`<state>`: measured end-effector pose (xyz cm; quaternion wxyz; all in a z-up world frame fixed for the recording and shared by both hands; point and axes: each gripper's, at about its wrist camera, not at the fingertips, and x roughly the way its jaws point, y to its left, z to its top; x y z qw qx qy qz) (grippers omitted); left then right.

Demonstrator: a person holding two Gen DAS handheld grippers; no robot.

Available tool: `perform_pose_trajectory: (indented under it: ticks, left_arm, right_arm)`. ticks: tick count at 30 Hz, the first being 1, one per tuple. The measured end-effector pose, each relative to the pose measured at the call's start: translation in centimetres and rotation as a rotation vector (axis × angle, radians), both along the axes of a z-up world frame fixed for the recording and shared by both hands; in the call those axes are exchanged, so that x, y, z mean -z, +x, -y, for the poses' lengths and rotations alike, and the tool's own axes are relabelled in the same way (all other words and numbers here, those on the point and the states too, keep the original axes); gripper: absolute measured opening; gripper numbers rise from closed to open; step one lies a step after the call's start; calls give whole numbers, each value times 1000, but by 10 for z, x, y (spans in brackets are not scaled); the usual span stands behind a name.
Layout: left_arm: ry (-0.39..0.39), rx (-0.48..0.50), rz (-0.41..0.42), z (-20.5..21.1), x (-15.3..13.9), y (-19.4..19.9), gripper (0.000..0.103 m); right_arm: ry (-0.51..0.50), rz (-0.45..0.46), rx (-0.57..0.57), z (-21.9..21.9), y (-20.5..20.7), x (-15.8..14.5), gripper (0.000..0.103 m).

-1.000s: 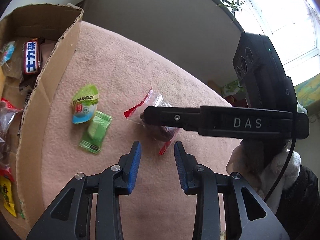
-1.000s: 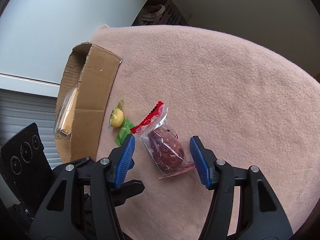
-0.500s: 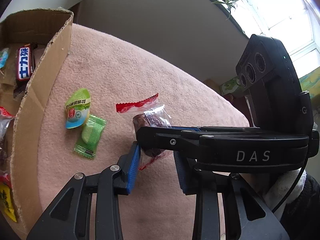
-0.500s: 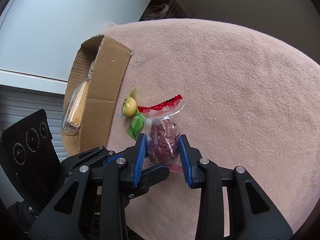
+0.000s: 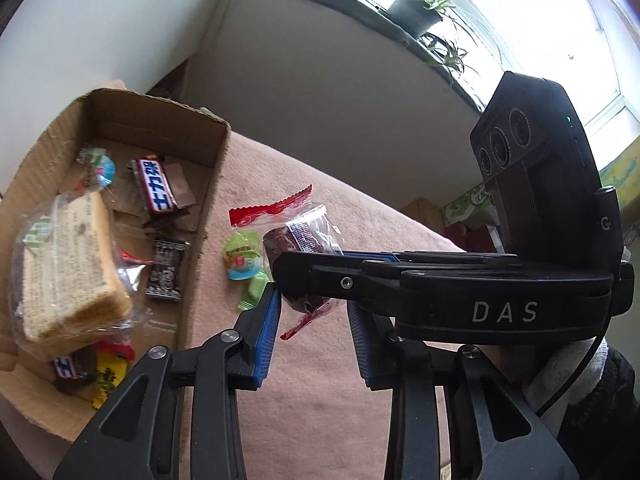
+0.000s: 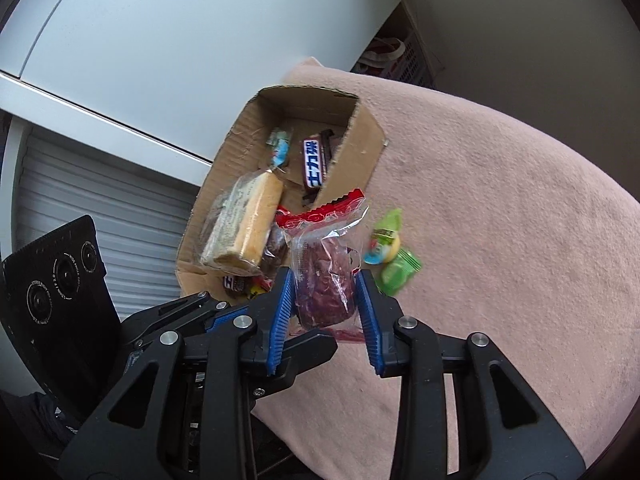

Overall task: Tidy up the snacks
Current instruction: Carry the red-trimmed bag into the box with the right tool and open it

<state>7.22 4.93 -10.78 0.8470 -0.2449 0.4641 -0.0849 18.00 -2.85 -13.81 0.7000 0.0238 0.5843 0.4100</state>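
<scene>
My right gripper (image 6: pixel 325 312) is shut on a clear red-topped packet of dark red snack (image 6: pixel 325 280) and holds it lifted above the pink cloth, beside the cardboard box (image 6: pixel 360 148). In the left wrist view the same packet (image 5: pixel 298 236) hangs from the right gripper's fingers (image 5: pixel 320 276), which cross in front of my left gripper (image 5: pixel 314 336). My left gripper is open and empty. A green and blue jelly cup (image 5: pixel 241 260) and a green candy (image 5: pixel 256 290) lie on the cloth by the box (image 5: pixel 212 208).
The box holds wrapped bread (image 5: pixel 68 268), a chocolate bar (image 5: pixel 154 192), a dark bar (image 5: pixel 166 272) and several small sweets. The pink cloth (image 6: pixel 500 220) covers a rounded table. A window sill with potted plants (image 5: pixel 420 8) is behind.
My right gripper closed on the dark red snack packet and lifted it off the cloth toward the box. Both views rose, and the box interior now shows.
</scene>
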Motion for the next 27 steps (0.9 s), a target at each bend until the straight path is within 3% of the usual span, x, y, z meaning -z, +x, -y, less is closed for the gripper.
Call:
perform_pose_trajectory:
  ticks: [12,27]
  left_arm:
    - [30,-115,20,-43,-9,-17,31]
    - [117,-180,2,-72,-16,-19,31]
  right_arm:
    - [11,16,-76,-58,-3,-7,34]
    - [12,52,-74,-61,6,-21,37]
